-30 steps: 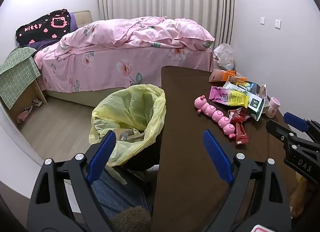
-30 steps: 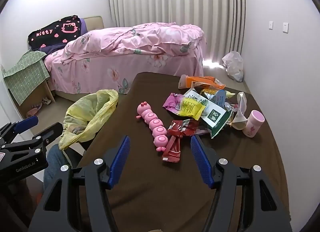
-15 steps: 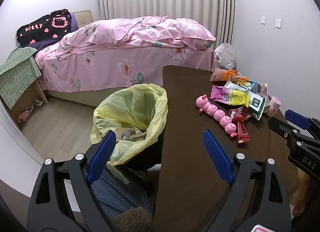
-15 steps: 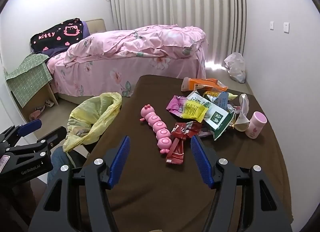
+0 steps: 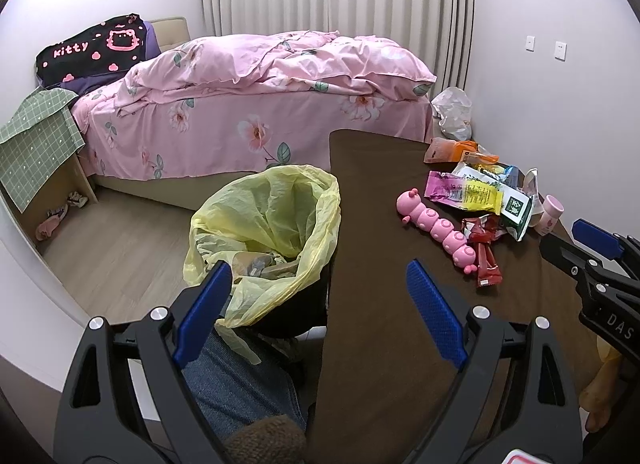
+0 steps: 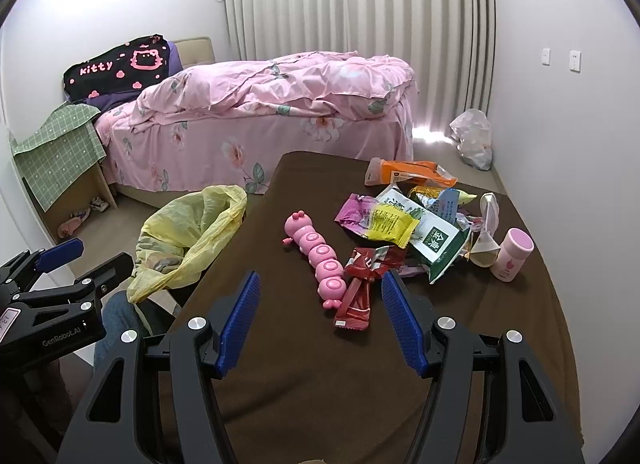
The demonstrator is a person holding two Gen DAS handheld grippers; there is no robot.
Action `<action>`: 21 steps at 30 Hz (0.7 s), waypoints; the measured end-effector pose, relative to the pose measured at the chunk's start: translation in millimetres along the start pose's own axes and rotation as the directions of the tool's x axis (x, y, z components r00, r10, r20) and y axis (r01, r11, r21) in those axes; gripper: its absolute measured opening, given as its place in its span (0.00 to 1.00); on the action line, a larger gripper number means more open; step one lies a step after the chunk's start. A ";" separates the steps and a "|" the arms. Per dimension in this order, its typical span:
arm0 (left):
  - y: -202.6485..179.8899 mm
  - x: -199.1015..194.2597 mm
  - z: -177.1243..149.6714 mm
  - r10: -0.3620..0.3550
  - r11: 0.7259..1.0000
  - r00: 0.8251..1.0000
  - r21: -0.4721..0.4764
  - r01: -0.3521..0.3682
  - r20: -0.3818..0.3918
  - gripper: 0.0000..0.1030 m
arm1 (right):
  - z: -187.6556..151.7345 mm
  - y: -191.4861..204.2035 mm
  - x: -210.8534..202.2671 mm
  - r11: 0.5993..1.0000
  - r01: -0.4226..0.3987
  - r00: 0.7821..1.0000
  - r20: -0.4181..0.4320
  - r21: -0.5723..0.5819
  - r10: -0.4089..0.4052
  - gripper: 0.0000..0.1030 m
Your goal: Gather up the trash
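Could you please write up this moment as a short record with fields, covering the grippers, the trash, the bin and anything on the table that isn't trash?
left gripper: open, empty, above the table's left edge beside the bin
right gripper: open, empty, facing the red wrapper
trash pile: wrappers on the brown table, including a yellow packet, a green-and-white bag and an orange box
bin: yellow-lined trash bin left of the table, some trash inside
non-trash: pink caterpillar toy, pink bottle
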State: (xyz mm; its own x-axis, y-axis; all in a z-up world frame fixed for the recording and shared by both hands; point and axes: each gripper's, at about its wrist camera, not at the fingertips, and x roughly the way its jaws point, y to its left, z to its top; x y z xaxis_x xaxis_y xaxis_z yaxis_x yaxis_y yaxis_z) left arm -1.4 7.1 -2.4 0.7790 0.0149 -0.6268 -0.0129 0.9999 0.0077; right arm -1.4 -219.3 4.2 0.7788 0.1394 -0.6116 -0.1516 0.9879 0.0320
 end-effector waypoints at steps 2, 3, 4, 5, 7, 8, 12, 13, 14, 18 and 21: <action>0.2 -0.4 -0.2 0.000 1.000 1.000 0.001 0.000 0.000 0.82 | -0.1 0.4 -0.3 1.000 0.000 1.000 0.000 0.000 0.000 0.58; 0.3 -0.5 -0.1 -0.001 1.000 1.000 0.001 0.001 0.000 0.82 | -0.2 0.7 -0.5 1.000 0.000 1.000 0.001 -0.001 0.000 0.58; 0.0 -0.4 -0.2 -0.001 1.000 1.000 0.001 0.001 0.000 0.82 | 0.0 0.3 -0.1 1.000 0.000 1.000 0.001 -0.001 0.000 0.58; 0.1 -0.3 0.0 0.000 1.000 1.000 0.001 0.000 -0.001 0.82 | 0.3 0.0 0.2 1.000 0.001 1.000 0.000 -0.001 -0.001 0.58; 0.6 -0.6 -0.1 -0.001 1.000 1.000 -0.001 0.001 -0.001 0.82 | 0.3 0.3 -0.2 1.000 0.001 1.000 -0.002 -0.002 -0.001 0.58; 0.5 -0.6 -0.2 -0.002 1.000 1.000 -0.001 0.002 0.000 0.82 | 0.2 0.0 0.2 1.000 0.000 1.000 0.000 0.000 0.000 0.58; 2.0 -0.8 -0.8 0.003 1.000 1.000 -0.003 -0.003 0.000 0.82 | 0.4 0.5 0.3 1.000 0.000 1.000 0.000 -0.002 0.000 0.58; 2.5 -1.3 -1.1 0.005 1.000 1.000 -0.004 -0.005 0.001 0.82 | 0.7 0.7 0.3 1.000 0.001 1.000 -0.001 -0.002 -0.001 0.58; 3.0 -1.5 -1.2 0.006 1.000 1.000 -0.005 -0.006 0.001 0.82 | 0.6 0.7 0.2 1.000 0.001 1.000 -0.001 -0.002 -0.001 0.58; 5.0 -0.2 -1.0 0.010 1.000 1.000 -0.013 -0.010 -0.002 0.82 | -0.2 1.7 -0.3 1.000 -0.001 1.000 -0.003 -0.003 0.001 0.58; 4.9 0.1 -0.6 0.011 1.000 1.000 -0.013 -0.011 -0.002 0.82 | 0.0 1.9 1.0 1.000 0.000 1.000 -0.003 -0.005 0.000 0.58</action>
State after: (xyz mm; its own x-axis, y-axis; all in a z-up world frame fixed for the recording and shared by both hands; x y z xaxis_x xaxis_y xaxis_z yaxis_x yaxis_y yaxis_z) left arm -1.8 11.9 -2.9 0.7774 0.0255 -0.6284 -0.0295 0.9996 0.0041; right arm -0.9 -217.2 3.6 0.7769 0.1388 -0.6141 -0.1545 0.9876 0.0278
